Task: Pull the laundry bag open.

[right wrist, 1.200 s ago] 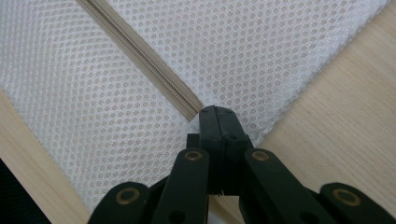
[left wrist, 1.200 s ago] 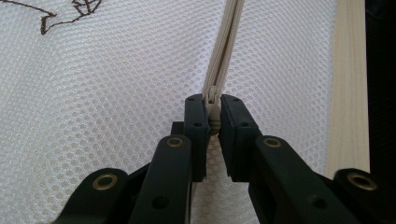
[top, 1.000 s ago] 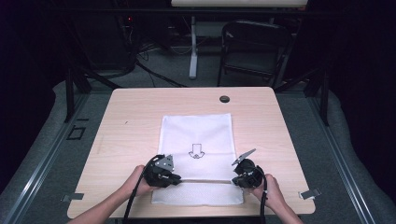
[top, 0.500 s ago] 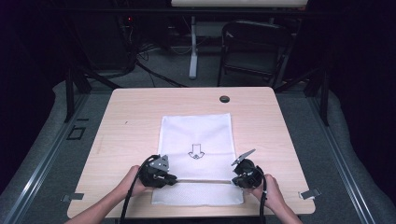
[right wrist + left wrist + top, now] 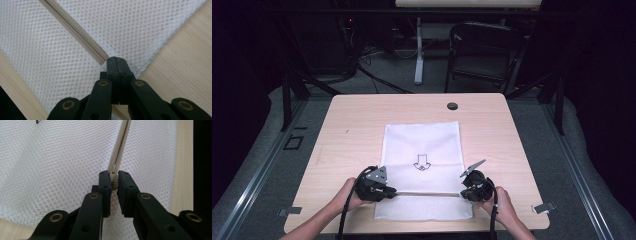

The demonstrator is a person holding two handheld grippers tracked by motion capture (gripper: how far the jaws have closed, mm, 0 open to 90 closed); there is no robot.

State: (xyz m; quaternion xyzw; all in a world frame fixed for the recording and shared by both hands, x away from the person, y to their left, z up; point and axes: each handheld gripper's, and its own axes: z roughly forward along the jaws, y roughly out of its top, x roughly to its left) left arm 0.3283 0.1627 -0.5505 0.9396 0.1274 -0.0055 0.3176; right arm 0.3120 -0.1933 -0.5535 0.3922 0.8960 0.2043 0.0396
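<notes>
A white mesh bag (image 5: 422,167) lies flat on my worktop (image 5: 347,125), nearer my edge than the far one, with a small arrow mark (image 5: 422,162) printed near its middle. A zip (image 5: 427,193) runs across the bag close to its near end, and I have one gripper at each end of it. My left gripper (image 5: 388,191) sits at the bag's left side; in the left gripper view its jaws are clamped on the zip's pull (image 5: 114,183), which shows pale between the two black pads, with the zip's tape (image 5: 120,147) rising straight away from them over the mesh. My right gripper (image 5: 462,192) sits at the bag's right side; in the right gripper view its jaws are pressed together on the bag right at the zip's end (image 5: 103,58), near the bag's edge where the bare wood begins. A small dark round cap (image 5: 452,106) sits in the worktop well beyond the bag.
</notes>
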